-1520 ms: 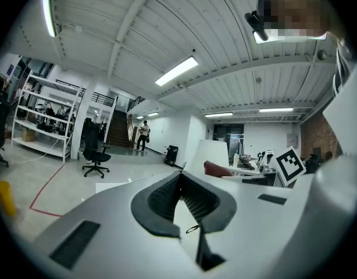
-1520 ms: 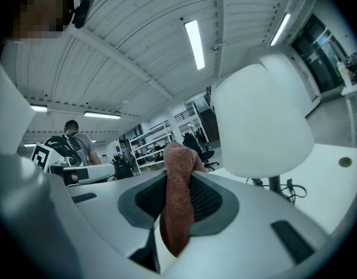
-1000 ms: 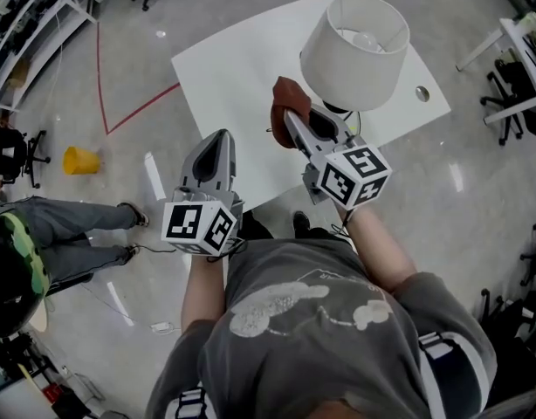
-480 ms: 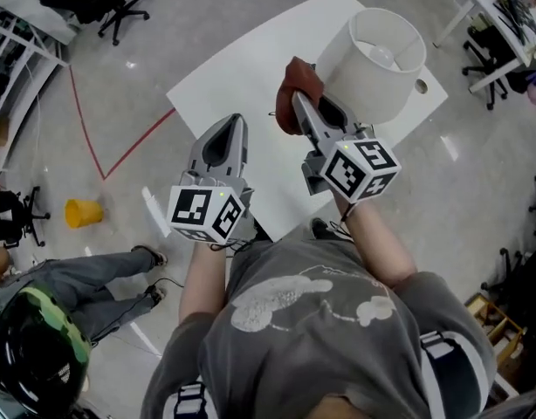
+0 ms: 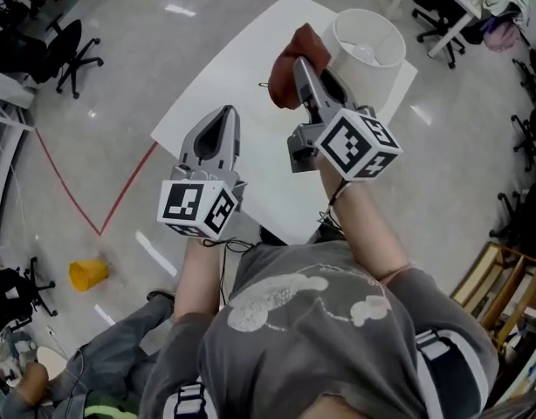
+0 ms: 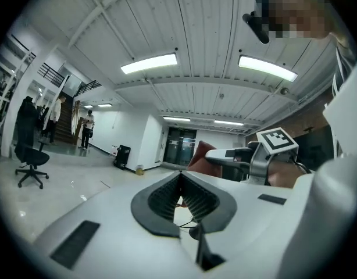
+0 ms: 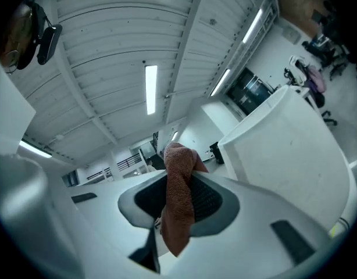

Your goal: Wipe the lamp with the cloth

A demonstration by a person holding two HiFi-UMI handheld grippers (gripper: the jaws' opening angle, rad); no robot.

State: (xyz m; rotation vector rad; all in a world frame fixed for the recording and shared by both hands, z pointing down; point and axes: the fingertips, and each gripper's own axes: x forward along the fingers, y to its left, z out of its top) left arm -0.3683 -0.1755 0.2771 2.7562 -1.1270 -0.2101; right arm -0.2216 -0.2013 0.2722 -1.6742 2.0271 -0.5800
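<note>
A white lamp [image 5: 364,46] with a round open shade stands at the far right of the white table [image 5: 233,94]. My right gripper [image 5: 300,70] is shut on a rust-brown cloth [image 5: 290,64], held just left of the shade; the cloth [image 7: 179,202] hangs down between the jaws in the right gripper view, with the shade [image 7: 289,150] close on the right. My left gripper [image 5: 219,120] hovers over the table's near left part, jaws shut with nothing in them. The left gripper view shows its jaws [image 6: 179,185] closed and the right gripper with the cloth [image 6: 203,156] beyond.
Office chairs [image 5: 72,46] stand on the shiny floor at the far left, and a yellow object [image 5: 89,273] lies on the floor. A red line [image 5: 120,199] runs across the floor. Desks and chairs [image 5: 460,7] crowd the top right. A wooden frame [image 5: 504,286] is at right.
The right gripper with the cloth has risen along the left side of the lampshade. The head view has swung, so the table and lamp sit further up and right.
</note>
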